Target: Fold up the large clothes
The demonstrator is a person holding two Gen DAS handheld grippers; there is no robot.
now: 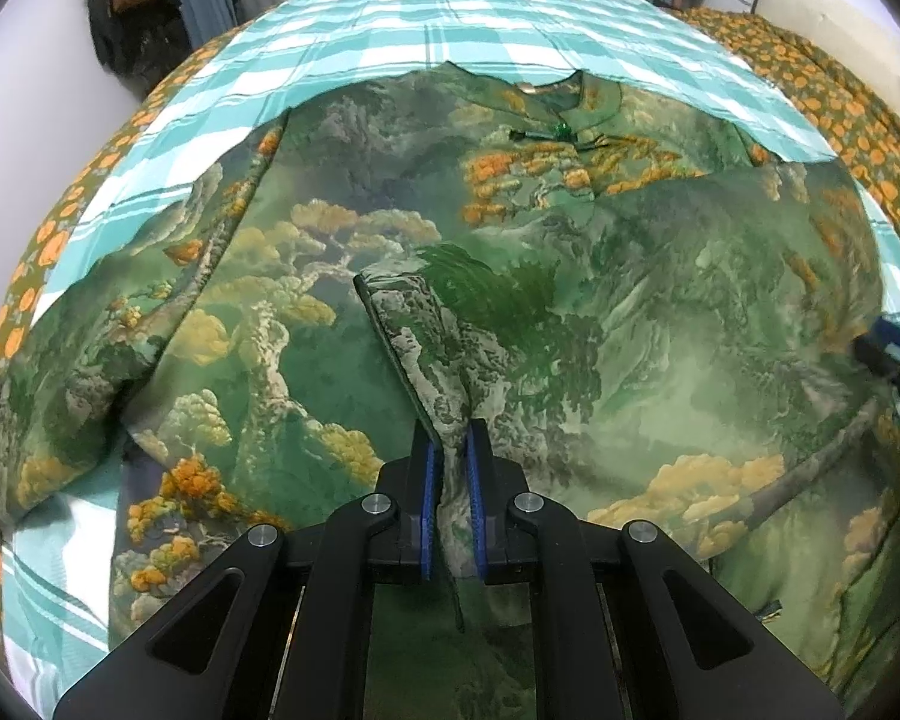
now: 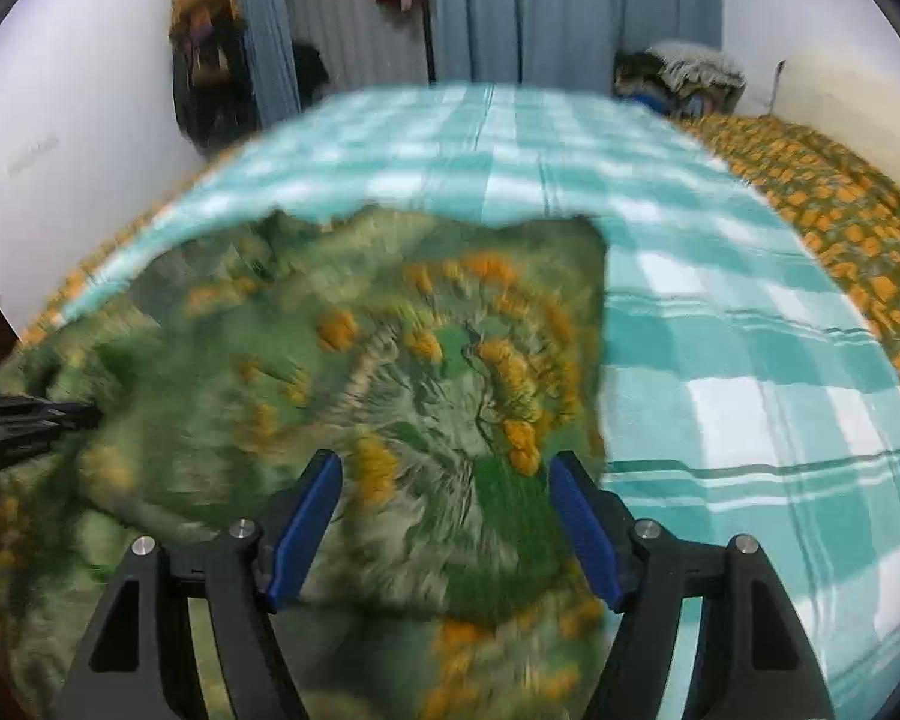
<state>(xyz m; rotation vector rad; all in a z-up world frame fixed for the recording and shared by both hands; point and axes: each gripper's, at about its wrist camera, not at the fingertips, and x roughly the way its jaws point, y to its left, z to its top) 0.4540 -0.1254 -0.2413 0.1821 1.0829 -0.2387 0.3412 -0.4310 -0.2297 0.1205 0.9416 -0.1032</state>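
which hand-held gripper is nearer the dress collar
Hard to call. The left hand-held gripper grips a fold at mid-dress, below the collar. The right hand-held gripper hovers open over the right edge.

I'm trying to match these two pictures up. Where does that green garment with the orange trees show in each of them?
Left wrist view: the green garment fills the middle, collar at the top, a fold of it pinched in the left gripper.
Right wrist view: it lies blurred at left and centre, beneath the open right gripper.
Shared landmark: the teal checked sheet beneath it.
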